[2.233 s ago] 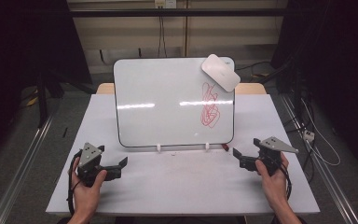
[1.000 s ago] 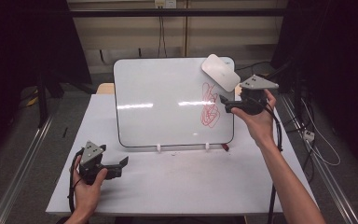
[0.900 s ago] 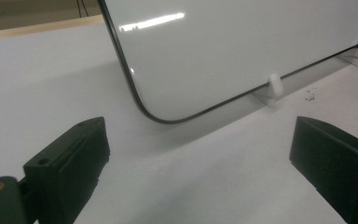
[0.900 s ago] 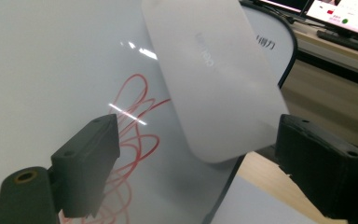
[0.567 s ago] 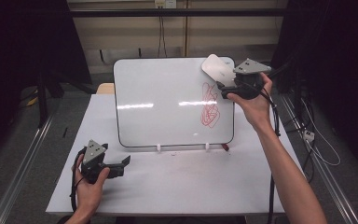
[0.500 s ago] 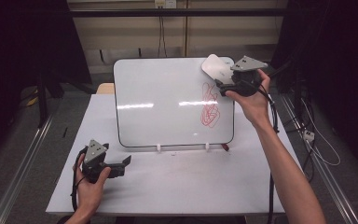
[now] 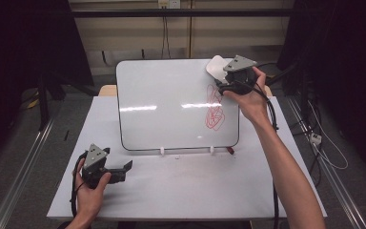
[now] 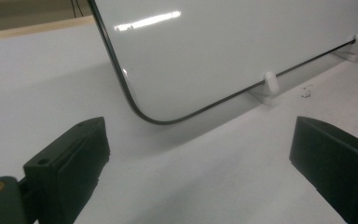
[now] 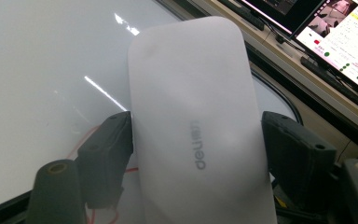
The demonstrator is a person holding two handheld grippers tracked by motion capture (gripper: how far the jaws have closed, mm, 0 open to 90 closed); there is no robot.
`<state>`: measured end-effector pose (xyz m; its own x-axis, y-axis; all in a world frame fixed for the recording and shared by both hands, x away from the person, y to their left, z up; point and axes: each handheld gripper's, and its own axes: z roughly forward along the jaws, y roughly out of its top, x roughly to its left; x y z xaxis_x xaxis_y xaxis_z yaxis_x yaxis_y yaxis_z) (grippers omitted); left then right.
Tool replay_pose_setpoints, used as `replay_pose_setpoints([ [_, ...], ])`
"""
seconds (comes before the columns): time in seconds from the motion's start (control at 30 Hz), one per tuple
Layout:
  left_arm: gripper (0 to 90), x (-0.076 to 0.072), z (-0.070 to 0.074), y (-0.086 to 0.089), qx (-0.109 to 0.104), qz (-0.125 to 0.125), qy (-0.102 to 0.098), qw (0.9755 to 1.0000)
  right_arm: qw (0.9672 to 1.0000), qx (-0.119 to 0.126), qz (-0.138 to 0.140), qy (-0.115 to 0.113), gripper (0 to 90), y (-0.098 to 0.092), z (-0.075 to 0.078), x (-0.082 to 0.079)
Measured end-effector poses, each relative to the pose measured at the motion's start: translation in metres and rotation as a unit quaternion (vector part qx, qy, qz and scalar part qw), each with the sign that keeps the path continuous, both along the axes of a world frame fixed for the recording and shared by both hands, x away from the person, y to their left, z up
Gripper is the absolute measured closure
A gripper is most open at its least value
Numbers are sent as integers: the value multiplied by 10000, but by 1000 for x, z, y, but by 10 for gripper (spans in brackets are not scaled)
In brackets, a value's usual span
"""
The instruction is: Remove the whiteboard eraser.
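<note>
Your right gripper clamps a smooth, rounded white eraser against the top right corner of the glossy whiteboard, above red scribbles. Your left gripper, jaws wide, rests near the table's front left corner.

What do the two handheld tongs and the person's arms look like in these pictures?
Both are dark grey, pistol-shaped handheld tongs: the left tongs and the right tongs. Each carries a light grey three-cornered plate on top and trails a black cable. Each has two blocky matte black jaws with small round holes, a brass-coloured fitting showing near one jaw's base. The person's forearms are bare, no sleeves visible.
</note>
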<state>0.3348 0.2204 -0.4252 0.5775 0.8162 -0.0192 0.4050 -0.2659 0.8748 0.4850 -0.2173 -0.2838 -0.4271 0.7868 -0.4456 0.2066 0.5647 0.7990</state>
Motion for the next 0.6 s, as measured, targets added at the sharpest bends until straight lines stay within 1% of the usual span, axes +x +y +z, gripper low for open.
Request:
replay_pose_setpoints([
  [0.07,44,-2,0,1,-19,18,-8,10000,9999,-148,-45,3,281,2,0,1],
  [0.13,45,-2,0,2,-26,33,19,10000,9999,-130,-62,18,282,2,0,1],
  [0.2,45,-2,0,2,-33,40,24,10000,9997,-227,-71,15,287,3,-1,2],
  [0.3,45,-3,0,3,-25,53,12,10000,9996,-266,-82,16,288,3,-2,3],
  [0.4,45,-3,0,4,-4,51,36,10000,9994,-331,-136,24,271,5,-3,4],
  [0.47,45,-4,0,4,-11,59,23,10000,9991,-361,-212,46,290,7,-3,5],
  [0.53,46,-4,0,4,-28,62,27,10000,9990,-407,-195,51,292,7,-3,5],
  [0.6,46,-5,0,4,-24,61,12,10000,9990,-396,-192,57,294,6,-3,5],
])
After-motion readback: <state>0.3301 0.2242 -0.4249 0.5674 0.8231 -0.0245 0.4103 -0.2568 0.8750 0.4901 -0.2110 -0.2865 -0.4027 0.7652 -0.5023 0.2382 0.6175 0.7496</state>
